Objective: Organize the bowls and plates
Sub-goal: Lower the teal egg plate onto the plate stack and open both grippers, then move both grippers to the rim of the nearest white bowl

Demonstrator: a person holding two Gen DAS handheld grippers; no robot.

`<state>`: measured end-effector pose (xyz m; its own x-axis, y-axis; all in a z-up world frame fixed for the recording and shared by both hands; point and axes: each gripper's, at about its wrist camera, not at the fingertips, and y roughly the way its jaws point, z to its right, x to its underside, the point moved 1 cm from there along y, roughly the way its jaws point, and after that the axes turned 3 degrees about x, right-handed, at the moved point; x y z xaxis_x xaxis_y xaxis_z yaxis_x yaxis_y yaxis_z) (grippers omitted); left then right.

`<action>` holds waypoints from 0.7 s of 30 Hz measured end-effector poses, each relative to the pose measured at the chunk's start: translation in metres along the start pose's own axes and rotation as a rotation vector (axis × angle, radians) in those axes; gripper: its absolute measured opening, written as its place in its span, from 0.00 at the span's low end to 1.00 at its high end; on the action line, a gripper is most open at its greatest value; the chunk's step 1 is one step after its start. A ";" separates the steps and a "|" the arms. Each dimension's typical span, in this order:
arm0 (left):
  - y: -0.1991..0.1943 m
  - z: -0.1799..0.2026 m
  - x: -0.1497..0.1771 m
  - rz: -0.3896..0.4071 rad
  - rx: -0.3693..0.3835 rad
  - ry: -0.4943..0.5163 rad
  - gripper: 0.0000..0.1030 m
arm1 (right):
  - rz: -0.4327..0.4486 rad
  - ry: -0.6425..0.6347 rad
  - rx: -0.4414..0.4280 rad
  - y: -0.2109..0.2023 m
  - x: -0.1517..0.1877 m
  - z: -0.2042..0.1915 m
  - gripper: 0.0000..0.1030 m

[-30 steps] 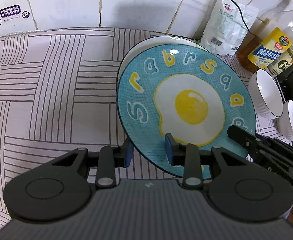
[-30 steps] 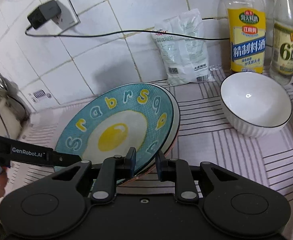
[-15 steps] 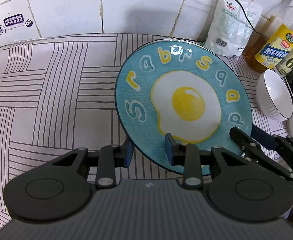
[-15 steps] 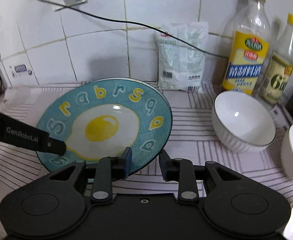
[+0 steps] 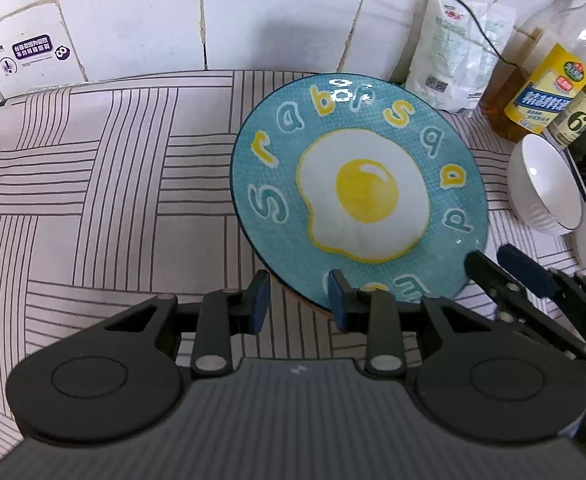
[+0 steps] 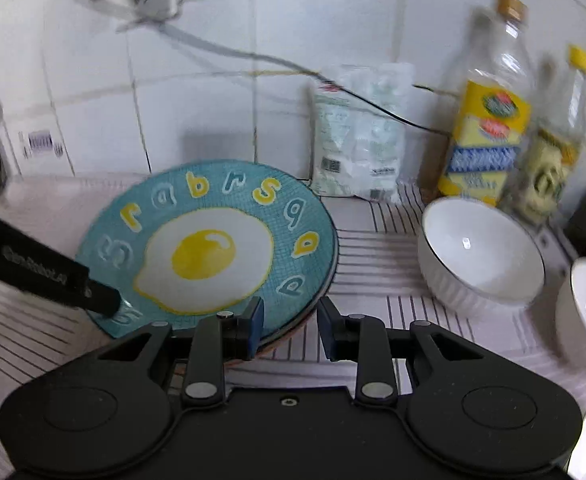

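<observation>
Pinching looks like the right word for the left gripper (image 5: 298, 300). One blue-padded finger (image 5: 338, 305) lies on the face of the teal round ceramic plate (image 5: 365, 196) printed with a fried egg and letters, and the other sits at the underside of its near rim. In the right wrist view only the upper finger shows, laid on the glaze at the plate's left edge.

The right gripper (image 6: 289, 318) has its fingers spread astride the near right rim. One pad is over the face and the other is just off the edge with a sliver of gap, so it presses on nothing.

The plate lies low over the grey-striped cloth-covered worktop (image 5: 113, 200), near the tiled wall. A brownish edge shows under its near rim, and I cannot tell whether that is its own foot or another dish below.

The step in hand looks like settling the plate in place. To do it well:
- Keep the left pinch firm but shallow on the rim.
- Lower the far edge first so the plate seats flat rather than dropping.
- Part the fingers only once its weight is on the support.
- Draw the right fingers straight back along the rim so the pad does not drag the glaze sideways.

Two white ribbed ceramic bowls (image 6: 481, 260) stand well apart on the right, in front of the clear oil bottles (image 6: 489, 128). They probably come next, so leave the path to them clear.
</observation>
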<state>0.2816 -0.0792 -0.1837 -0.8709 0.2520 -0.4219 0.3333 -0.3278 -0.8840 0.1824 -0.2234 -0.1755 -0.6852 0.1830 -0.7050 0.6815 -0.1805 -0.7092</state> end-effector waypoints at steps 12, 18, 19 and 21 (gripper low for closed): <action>-0.046 0.027 0.025 0.034 -0.008 0.069 0.40 | 0.117 -0.056 -0.111 -0.078 0.006 0.035 0.45; -0.084 0.036 0.045 0.065 -0.027 0.054 0.48 | 0.161 -0.083 -0.150 -0.121 0.015 0.049 0.45; -0.089 0.037 0.048 0.070 -0.029 0.054 0.49 | 0.164 -0.086 -0.155 -0.126 0.017 0.051 0.46; -0.100 0.042 0.055 0.079 -0.028 0.060 0.53 | 0.166 -0.101 -0.160 -0.137 0.021 0.055 0.48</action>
<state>0.1856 -0.0709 -0.1103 -0.8189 0.2804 -0.5008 0.4106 -0.3234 -0.8525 0.0608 -0.2479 -0.0929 -0.5770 0.0650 -0.8141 0.8134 -0.0437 -0.5800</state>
